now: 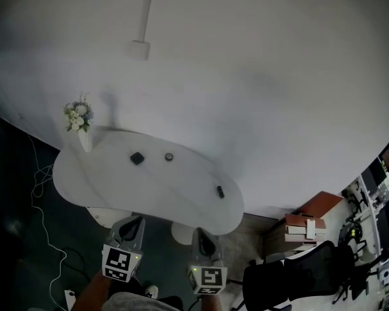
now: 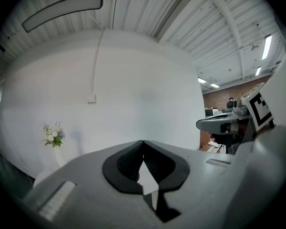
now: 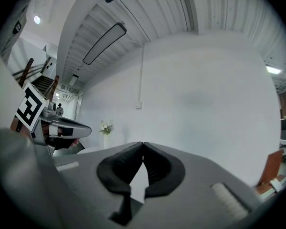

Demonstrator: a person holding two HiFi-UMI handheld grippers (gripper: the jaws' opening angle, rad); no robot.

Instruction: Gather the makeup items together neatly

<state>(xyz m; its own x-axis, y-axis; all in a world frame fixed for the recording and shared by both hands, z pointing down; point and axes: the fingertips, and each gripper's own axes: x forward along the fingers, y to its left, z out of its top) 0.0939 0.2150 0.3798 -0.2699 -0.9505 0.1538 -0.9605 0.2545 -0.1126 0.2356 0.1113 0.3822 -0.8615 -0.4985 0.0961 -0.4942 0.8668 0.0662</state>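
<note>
A white rounded table point(image 1: 117, 186) stands against the white wall. On it lie three small dark makeup items: a square compact point(image 1: 137, 158), a small round pot point(image 1: 169, 156) and a short dark tube point(image 1: 220, 191) near the right end. My left gripper point(image 1: 134, 224) and right gripper point(image 1: 200, 233) hover low in front of the table's near edge, both shut with nothing between their jaws. In the left gripper view the left gripper's point(image 2: 143, 142) black pads meet at the tips. The right gripper's point(image 3: 143, 144) pads do the same in the right gripper view.
A white vase of flowers point(image 1: 79, 123) stands at the table's left end. A stack of books point(image 1: 304, 228) and a black office chair point(image 1: 298, 277) are on the floor at the right. A white cable point(image 1: 42, 193) trails down the left side.
</note>
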